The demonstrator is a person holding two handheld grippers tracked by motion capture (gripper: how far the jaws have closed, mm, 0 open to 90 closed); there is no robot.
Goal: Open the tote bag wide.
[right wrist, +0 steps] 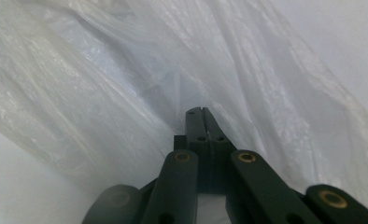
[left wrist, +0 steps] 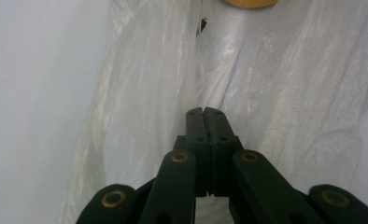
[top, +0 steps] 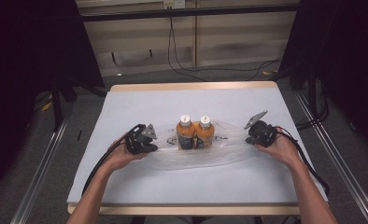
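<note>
Lying between each hand-held gripper [top: 150, 142] [top: 250, 135]: bagged bottles [top: 194, 133].

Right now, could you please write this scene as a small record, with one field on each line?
surface: table covered with a white sheet
main item: clear plastic bag spread flat across the middle
contents: two orange bottles with white caps, upright, side by side, touching
left gripper: jaws closed on the plastic at the bag's left end
right gripper: jaws closed on the plastic at the bag's right end
hands: one on each gripper, forearms entering from the near edge
bag state: lying on the table, ends drawn apart
</note>
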